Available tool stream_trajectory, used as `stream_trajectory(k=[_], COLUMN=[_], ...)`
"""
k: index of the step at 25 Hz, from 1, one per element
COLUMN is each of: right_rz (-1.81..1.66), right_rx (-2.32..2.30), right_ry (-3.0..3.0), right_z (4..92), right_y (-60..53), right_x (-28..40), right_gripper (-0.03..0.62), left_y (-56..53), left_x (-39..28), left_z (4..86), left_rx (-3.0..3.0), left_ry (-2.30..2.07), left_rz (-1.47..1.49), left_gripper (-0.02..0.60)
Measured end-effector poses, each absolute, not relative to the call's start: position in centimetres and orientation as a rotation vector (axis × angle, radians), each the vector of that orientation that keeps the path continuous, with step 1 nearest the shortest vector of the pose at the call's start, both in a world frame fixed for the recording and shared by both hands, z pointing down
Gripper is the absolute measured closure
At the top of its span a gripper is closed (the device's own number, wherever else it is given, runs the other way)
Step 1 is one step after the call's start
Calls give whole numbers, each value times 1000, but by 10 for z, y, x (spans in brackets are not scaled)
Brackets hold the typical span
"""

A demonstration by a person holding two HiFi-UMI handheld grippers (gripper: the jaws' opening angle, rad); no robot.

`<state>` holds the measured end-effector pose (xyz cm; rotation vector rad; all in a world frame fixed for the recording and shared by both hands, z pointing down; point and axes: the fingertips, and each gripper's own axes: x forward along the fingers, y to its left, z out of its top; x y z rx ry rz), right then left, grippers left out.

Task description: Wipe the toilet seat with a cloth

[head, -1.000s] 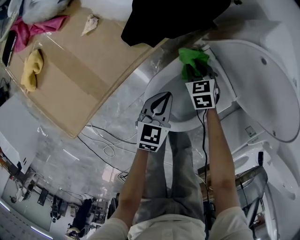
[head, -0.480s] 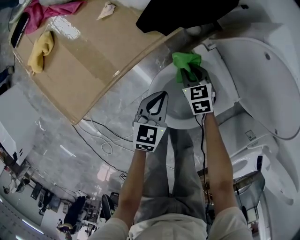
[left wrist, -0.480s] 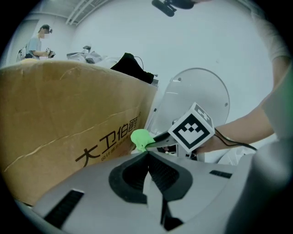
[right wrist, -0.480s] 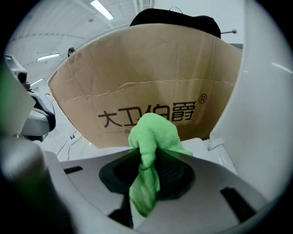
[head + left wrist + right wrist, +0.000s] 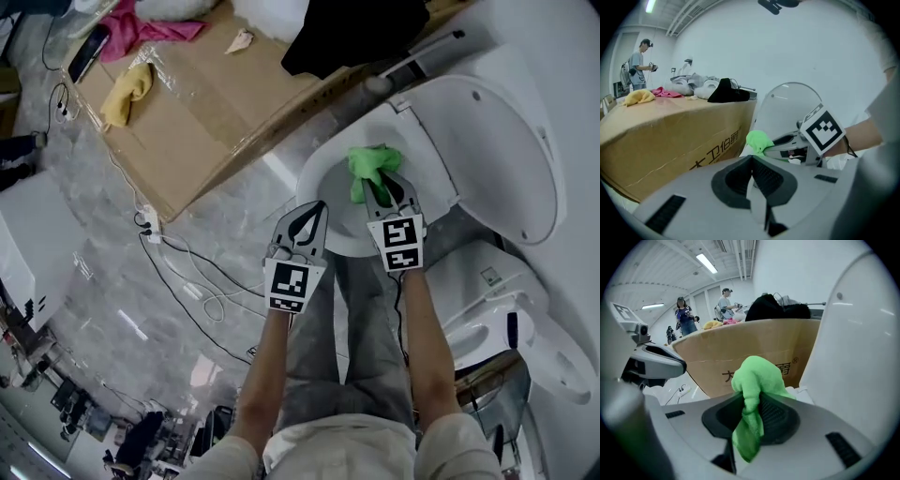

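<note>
A white toilet with its lid (image 5: 506, 141) raised stands at the upper right of the head view, its seat ring (image 5: 319, 178) below my grippers. My right gripper (image 5: 380, 192) is shut on a bright green cloth (image 5: 370, 169), held over the bowl opening. In the right gripper view the green cloth (image 5: 752, 399) bunches between the jaws and hangs down. My left gripper (image 5: 307, 217) is shut with nothing in it, over the near left of the seat. The left gripper view shows the green cloth (image 5: 759, 140) and the right gripper (image 5: 776, 151) ahead.
A large cardboard box (image 5: 206, 131) lies left of the toilet with a yellow cloth (image 5: 127, 89), a pink cloth (image 5: 155, 33) and black fabric (image 5: 361, 33) on it. White cables (image 5: 192, 272) run over the marble floor. Another white fixture (image 5: 511, 328) stands at right. People (image 5: 684, 317) stand far off.
The head view has swung, so the toilet and box sit lower and further right. My right gripper has drawn the green cloth back from the seat's far rim toward the bowl's middle.
</note>
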<state>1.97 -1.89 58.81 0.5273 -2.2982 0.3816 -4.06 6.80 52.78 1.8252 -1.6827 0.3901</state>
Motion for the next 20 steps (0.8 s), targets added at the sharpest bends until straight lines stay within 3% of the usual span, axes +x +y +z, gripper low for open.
stream_trajectory(k=[13, 20], right_rz=[414, 308], right_rx=[591, 622], right_ry=[-2431, -2559], right_z=[412, 294], right_y=[29, 30], right_x=[95, 102], right_gripper=[494, 491], left_y=[89, 90], left_x=[-13, -1], left_z=[387, 288], left_rx=[1935, 2025], left_ry=[-1693, -1716], left_rz=[460, 464], left_gripper=[569, 569])
